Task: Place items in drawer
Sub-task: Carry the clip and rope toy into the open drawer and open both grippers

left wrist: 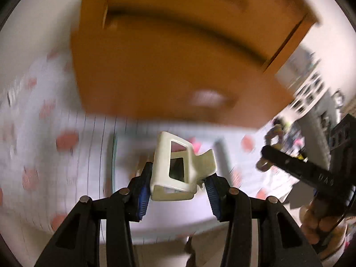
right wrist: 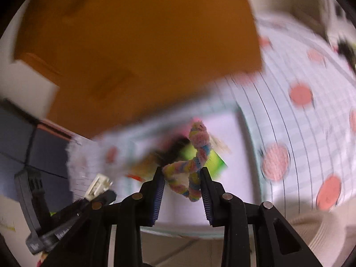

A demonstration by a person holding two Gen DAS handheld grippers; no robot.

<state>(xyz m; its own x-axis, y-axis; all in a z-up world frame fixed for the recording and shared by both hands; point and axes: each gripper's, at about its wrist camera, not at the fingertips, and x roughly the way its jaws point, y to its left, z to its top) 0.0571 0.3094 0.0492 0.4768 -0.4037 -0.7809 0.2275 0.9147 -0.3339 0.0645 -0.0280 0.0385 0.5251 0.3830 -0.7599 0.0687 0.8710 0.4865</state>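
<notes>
Left gripper [left wrist: 178, 178] first: we have its blue-padded fingers [left wrist: 142, 191] clamped on a cream plastic hair claw clip [left wrist: 175, 166], which sticks up and away from the jaws toward twelve o'clock in the left wrist view. Over at three o'clock in that same view we catch the right gripper [left wrist: 264, 153] and the hand [left wrist: 316, 220] wrapped around its handle.

Now the right wrist view: our right gripper [right wrist: 182, 178] is pinching a fuzzy rainbow pipe cleaner [right wrist: 193, 164], twisted into a loop, its free end curling up toward twelve. At eight o'clock we see the left gripper with the cream clip poking out of it.

Both items hang above a white tablecloth [left wrist: 44, 146] ruled with thin lines and dotted with coral spots. At twelve o'clock in both views sits the orange-brown wooden drawer unit [left wrist: 166, 55], heavily blurred. Between it and the grippers lies a pale tray [right wrist: 251, 133] holding a smear of colourful bits we cannot make out.
</notes>
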